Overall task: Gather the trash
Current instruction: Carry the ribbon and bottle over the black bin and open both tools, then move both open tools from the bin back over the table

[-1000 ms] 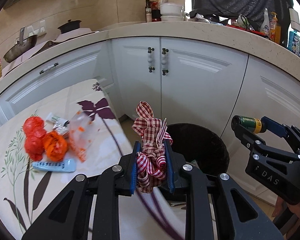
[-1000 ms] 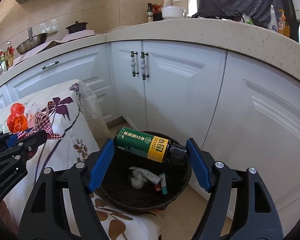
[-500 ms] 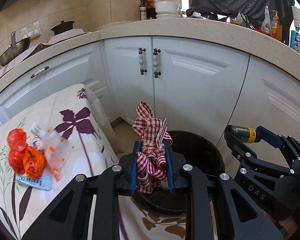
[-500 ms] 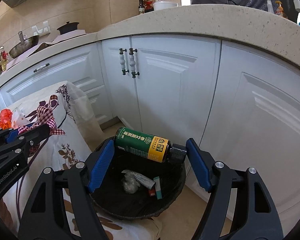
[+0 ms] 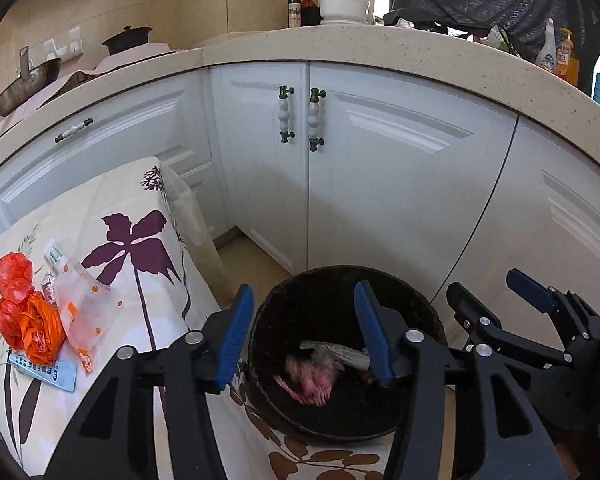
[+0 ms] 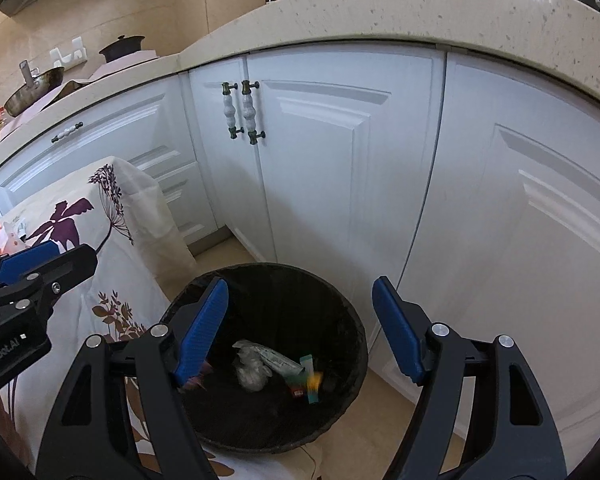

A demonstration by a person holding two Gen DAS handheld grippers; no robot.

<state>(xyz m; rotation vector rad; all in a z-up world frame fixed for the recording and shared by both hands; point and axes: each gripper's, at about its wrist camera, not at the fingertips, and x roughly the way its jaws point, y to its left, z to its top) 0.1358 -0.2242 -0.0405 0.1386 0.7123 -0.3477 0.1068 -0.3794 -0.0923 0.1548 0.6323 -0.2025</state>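
Both grippers empty over the bin

The left gripper (image 5: 304, 332), jaws just opened, and the right gripper (image 6: 300, 328), jaws wide, hold nothing; the checked ribbon (image 5: 308, 380) lies blurred inside the black bin (image 5: 420, 312) beside the bench (image 5: 112, 200).

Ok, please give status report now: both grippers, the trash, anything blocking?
Left gripper open, jaws just opened, nothing between. Right gripper open, empty. Checked ribbon blurred inside black bin; orange bags wait on tablecloth. Nothing blocking.
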